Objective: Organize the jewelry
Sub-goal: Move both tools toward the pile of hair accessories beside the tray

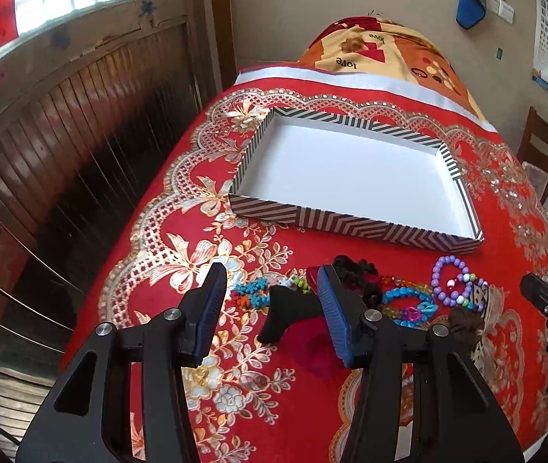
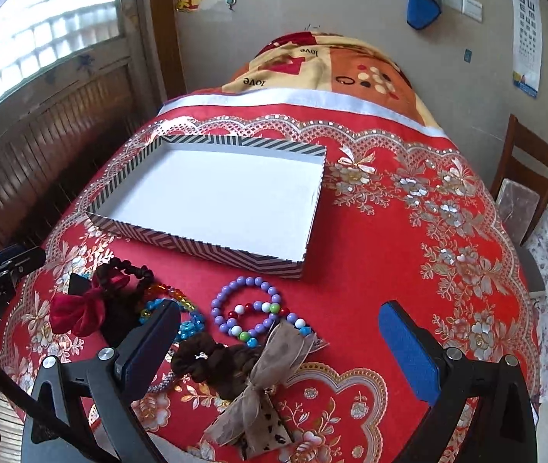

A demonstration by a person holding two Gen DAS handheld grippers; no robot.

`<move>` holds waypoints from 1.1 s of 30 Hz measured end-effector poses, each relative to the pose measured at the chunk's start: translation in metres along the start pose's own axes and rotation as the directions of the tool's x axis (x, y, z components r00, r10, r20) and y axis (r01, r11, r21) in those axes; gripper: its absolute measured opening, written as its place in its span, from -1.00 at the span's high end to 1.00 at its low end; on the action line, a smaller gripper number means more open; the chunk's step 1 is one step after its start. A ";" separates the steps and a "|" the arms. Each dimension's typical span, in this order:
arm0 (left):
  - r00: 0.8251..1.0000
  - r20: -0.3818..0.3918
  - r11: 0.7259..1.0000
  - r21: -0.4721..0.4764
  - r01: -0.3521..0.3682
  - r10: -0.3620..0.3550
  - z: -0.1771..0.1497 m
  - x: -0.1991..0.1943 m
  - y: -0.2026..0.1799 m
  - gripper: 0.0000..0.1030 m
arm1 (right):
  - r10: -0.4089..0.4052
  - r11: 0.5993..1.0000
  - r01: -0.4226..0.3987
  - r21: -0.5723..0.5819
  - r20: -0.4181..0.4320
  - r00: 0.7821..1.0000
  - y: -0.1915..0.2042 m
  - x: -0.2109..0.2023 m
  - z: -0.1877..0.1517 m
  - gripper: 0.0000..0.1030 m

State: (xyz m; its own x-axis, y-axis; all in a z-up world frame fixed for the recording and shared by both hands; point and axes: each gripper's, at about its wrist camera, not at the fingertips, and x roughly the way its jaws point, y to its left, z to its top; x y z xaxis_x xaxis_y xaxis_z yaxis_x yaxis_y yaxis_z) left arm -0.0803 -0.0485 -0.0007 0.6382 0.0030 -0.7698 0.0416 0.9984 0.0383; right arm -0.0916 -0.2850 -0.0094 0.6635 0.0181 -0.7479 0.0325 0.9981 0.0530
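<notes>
Both claws stood wide and held nothing: the left gripper (image 1: 270,289) hung over the red bow (image 2: 77,312), the right gripper (image 2: 279,332) over the purple bracelet (image 2: 245,301). The jewelry lay heaped at the near edge; the striped box (image 2: 197,247) beyond sat bare. Sorting looked unstarted; next probably a pinch.

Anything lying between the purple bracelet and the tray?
No. In the right wrist view, only bare red cloth separates the purple bracelet from the tray.
</notes>
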 end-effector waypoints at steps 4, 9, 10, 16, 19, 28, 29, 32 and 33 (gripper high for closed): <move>1.000 0.001 1.000 0.007 0.009 -0.009 -0.004 -0.003 -0.001 0.06 | 0.013 1.000 -0.013 -0.004 0.020 1.000 0.002 -0.004 -0.002 -0.98; 1.000 -0.002 1.000 0.007 0.027 -0.027 -0.005 -0.007 -0.002 0.06 | 0.026 1.000 -0.026 0.004 0.011 1.000 0.005 -0.005 -0.003 -0.98; 1.000 0.000 1.000 0.008 0.030 -0.030 -0.005 -0.008 -0.001 0.06 | 0.022 1.000 -0.022 0.004 0.009 1.000 0.005 -0.005 -0.004 -0.98; 0.999 -0.022 0.999 0.015 0.033 -0.033 -0.005 -0.006 -0.001 0.06 | 0.029 1.000 -0.029 -0.004 -0.001 1.000 0.005 -0.004 -0.003 -0.98; 0.999 -0.032 0.999 0.020 0.038 -0.038 -0.008 -0.006 -0.004 0.06 | 0.023 1.000 -0.023 -0.012 0.003 1.000 0.005 -0.005 -0.004 -0.98; 0.998 -0.037 0.998 0.029 0.051 -0.050 -0.009 -0.007 -0.010 0.06 | 0.026 1.000 -0.026 -0.016 0.011 1.000 0.003 -0.009 0.000 -0.98; 0.998 -0.037 0.998 0.028 0.055 -0.054 -0.009 -0.006 -0.010 0.06 | 0.025 1.000 -0.025 -0.019 0.011 1.000 0.003 -0.009 0.000 -0.98; 0.997 -0.042 0.998 0.023 0.060 -0.059 -0.008 -0.005 -0.010 0.06 | 0.026 0.999 -0.026 -0.027 0.013 1.000 0.004 -0.009 0.001 -0.98; 0.997 -0.043 0.998 0.020 0.059 -0.058 -0.009 -0.005 -0.010 0.06 | 0.030 0.999 -0.029 -0.029 0.014 0.999 0.003 -0.009 0.001 -0.98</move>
State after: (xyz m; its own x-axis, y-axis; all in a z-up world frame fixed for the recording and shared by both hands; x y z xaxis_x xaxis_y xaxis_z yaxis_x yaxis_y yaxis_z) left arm -0.0905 -0.0582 -0.0027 0.6007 -0.0529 -0.7978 0.0951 0.9955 0.0055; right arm -0.0965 -0.2818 -0.0021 0.6746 0.0471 -0.7367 -0.0086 0.9984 0.0560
